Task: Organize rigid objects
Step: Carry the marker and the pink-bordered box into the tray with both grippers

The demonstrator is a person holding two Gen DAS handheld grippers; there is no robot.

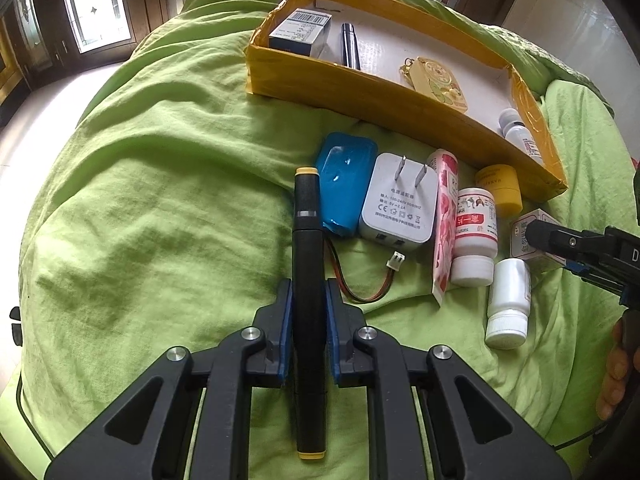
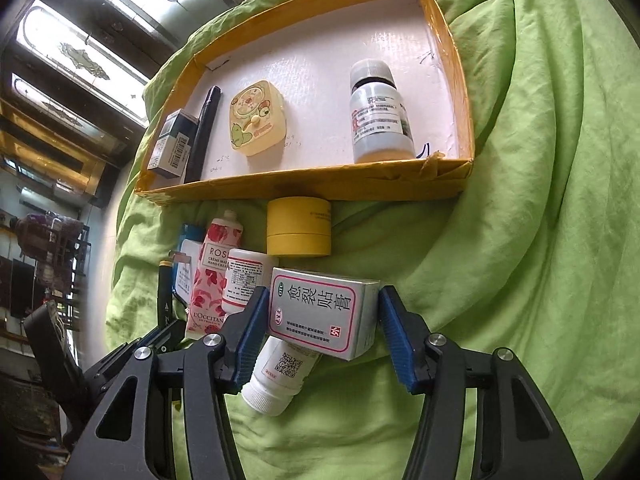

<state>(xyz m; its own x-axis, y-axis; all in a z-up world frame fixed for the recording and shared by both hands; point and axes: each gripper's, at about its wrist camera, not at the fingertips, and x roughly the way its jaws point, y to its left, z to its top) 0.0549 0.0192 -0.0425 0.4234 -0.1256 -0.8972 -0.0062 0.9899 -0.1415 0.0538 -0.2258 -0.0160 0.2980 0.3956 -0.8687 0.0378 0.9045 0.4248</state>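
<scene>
While the left hand-held gripper (image 1: 307,312) clenches a black marker (image 1: 307,280) over the bed (image 1: 140,200), the right hand-held gripper (image 2: 320,328) straddles a small box (image 2: 320,316), its pads seemingly not yet pressing. That box lies partly atop a white bottle (image 2: 276,380), so it may tilt or slip during the grasp. Behind, the yellow tray (image 2: 304,192) holds a carton, pen, yellow case and bottle.

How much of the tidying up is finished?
Four things already lie in the yellow tray. The left gripper holds a black marker; the right gripper has its fingers around a small medicine box, not clearly squeezing yet. Still on the green sheet: charger, hand cream, yellow jar, two white bottles.
</scene>
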